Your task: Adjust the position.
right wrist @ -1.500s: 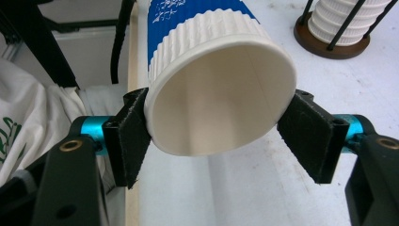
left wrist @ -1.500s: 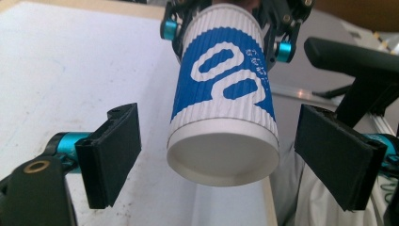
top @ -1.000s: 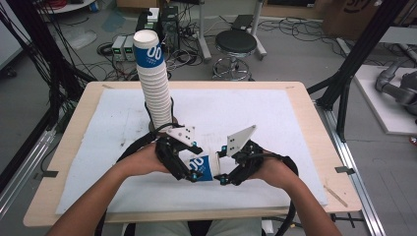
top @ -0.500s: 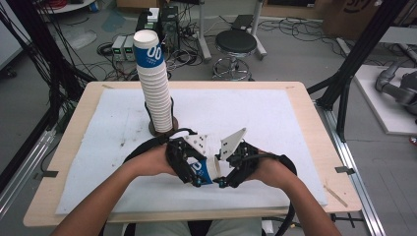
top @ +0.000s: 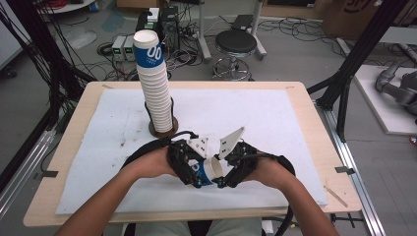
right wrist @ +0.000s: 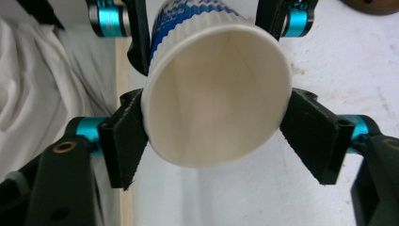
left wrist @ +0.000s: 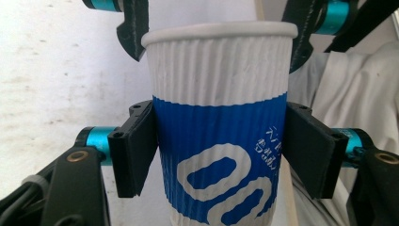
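A ribbed white paper cup [top: 209,171] with a blue band lies sideways between my two hands, just above the white mat. My left gripper [top: 196,173] has just been closing and is now shut on the cup [left wrist: 219,141], its pads pressing both sides of the blue band. The cup's open mouth [right wrist: 211,108] faces my right gripper [right wrist: 211,136]. That gripper's jaws have just been opening and now stand either side of the rim, at most grazing it. The right gripper [top: 222,172] faces the left one across the cup.
A tall stack of matching cups [top: 155,83] stands on a brown round base [top: 162,130] just behind my left hand. The white mat [top: 275,123] covers most of the wooden table [top: 307,105]. A stool [top: 236,44] and cables lie on the floor beyond.
The two hands have drawn closer together around the cup. The left jaws have closed onto its blue band, and the right jaws have spread wider at the rim.
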Motion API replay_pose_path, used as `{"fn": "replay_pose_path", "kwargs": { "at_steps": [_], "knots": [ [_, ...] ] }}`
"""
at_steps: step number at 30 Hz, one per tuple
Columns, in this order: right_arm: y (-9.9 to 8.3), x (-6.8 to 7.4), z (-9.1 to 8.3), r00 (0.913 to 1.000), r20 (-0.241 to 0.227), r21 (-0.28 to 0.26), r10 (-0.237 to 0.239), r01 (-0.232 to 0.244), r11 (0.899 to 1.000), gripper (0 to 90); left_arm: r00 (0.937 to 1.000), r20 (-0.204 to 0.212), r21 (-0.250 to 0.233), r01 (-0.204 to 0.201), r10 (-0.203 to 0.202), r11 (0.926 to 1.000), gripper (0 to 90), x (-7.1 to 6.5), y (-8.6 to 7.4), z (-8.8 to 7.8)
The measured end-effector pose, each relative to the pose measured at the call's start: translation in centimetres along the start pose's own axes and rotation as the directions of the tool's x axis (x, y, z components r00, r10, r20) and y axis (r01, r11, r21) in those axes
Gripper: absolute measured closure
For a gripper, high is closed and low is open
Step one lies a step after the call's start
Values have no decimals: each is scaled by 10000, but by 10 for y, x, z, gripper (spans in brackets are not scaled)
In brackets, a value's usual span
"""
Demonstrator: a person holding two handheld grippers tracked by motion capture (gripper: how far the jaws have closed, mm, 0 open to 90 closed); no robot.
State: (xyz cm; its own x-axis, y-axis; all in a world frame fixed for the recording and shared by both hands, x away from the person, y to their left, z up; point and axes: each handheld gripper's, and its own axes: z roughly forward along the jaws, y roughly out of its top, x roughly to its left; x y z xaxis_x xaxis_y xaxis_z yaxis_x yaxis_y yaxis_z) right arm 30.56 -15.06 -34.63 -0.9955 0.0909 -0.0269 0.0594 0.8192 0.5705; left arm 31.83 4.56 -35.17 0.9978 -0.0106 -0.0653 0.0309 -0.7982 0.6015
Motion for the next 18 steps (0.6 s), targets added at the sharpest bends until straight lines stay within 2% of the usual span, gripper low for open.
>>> {"fn": "replay_pose_path", "kwargs": {
  "at_steps": [3,5,8,11,14,16,18],
  "knots": [
    [-6,-2,-6,9993,-94,-798,352,-358,9962,231,9999,-168,-416,-49,42,9991,298,-1,-2,-4],
    [-10,-3,-11,9980,-155,-1420,618,-634,9878,215,9996,-287,-582,-42,25,9983,299,-1,-5,-6],
    [-17,-4,-23,9959,-83,-2415,896,-889,9663,215,9986,-492,-1242,156,-219,9921,299,1,-13,-10],
    [-24,-5,-30,9937,236,-2822,1097,-987,9543,216,9963,-678,-1804,389,-519,9828,298,1,-22,-12],
    [-34,-5,-36,9872,515,-3305,1509,-1258,9354,215,9926,-874,-2445,612,-849,9677,298,2,-33,-14],
    [-41,-5,-37,9811,639,-3534,1826,-1489,9236,215,9882,-1031,-2920,786,-1130,9532,297,2,-42,-16],
    [-47,-5,-38,9737,765,-3752,2147,-1714,9110,215,9820,-1270,-3588,857,-1396,9295,293,2,-51,-18]
  ]
}}
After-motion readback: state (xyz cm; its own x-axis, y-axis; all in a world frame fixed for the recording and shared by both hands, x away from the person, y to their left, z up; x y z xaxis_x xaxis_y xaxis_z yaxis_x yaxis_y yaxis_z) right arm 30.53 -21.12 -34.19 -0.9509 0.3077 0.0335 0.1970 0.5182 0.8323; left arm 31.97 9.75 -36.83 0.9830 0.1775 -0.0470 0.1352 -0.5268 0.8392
